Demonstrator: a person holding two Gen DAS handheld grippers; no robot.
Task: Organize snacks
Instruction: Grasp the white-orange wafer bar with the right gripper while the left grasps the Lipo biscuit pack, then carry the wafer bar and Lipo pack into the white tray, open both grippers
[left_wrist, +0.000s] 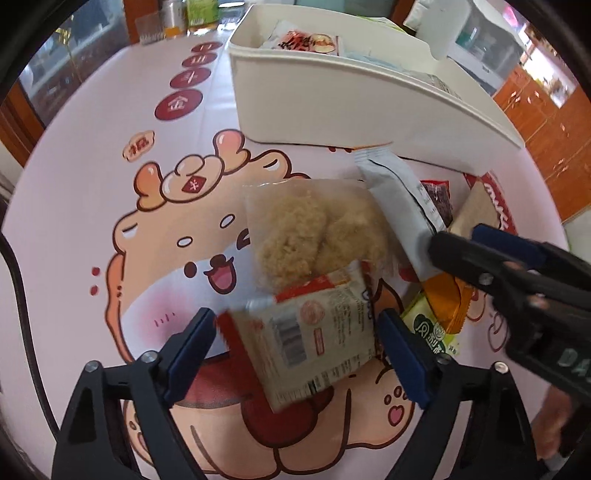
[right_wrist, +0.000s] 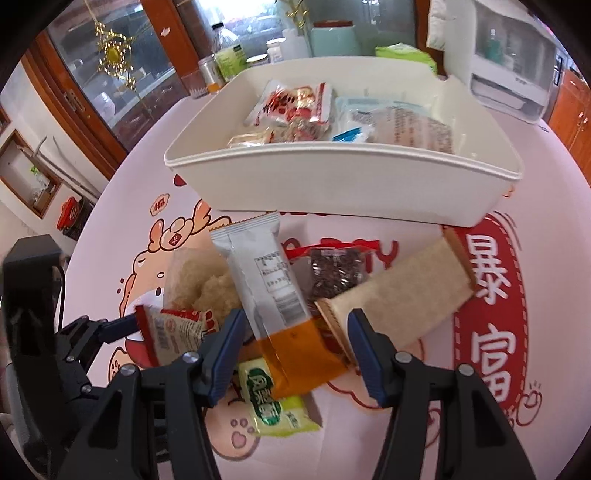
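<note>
A table (right_wrist: 535, 177) under a pink cartoon-printed cloth carries a white bin (right_wrist: 347, 192). Just in front of the bin lie loose snacks: a grey-and-orange packet (right_wrist: 269, 288), a beige wafer pack (right_wrist: 402, 302) to its right, a green packet (right_wrist: 273, 406) nearest.

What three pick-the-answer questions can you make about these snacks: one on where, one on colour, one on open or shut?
1. Where does the long white-and-orange foil snack packet lie?
A. Inside the box
B. On the pink cartoon tablecloth, in front of the cream plastic box
C. On the floor

2. What colour is the small square packet with white lettering?
A. Blue
B. Black
C. Green

3. How do the jaws of the right gripper stand?
A. Open, either side of the long packet's orange end
B. Shut tight together
C. Clamped on the box's rim

Answers:
1 B: it rests on the cloth outside the box wall.
2 C: its wrapper is green.
3 A: a gap shows beside the packet.
</note>
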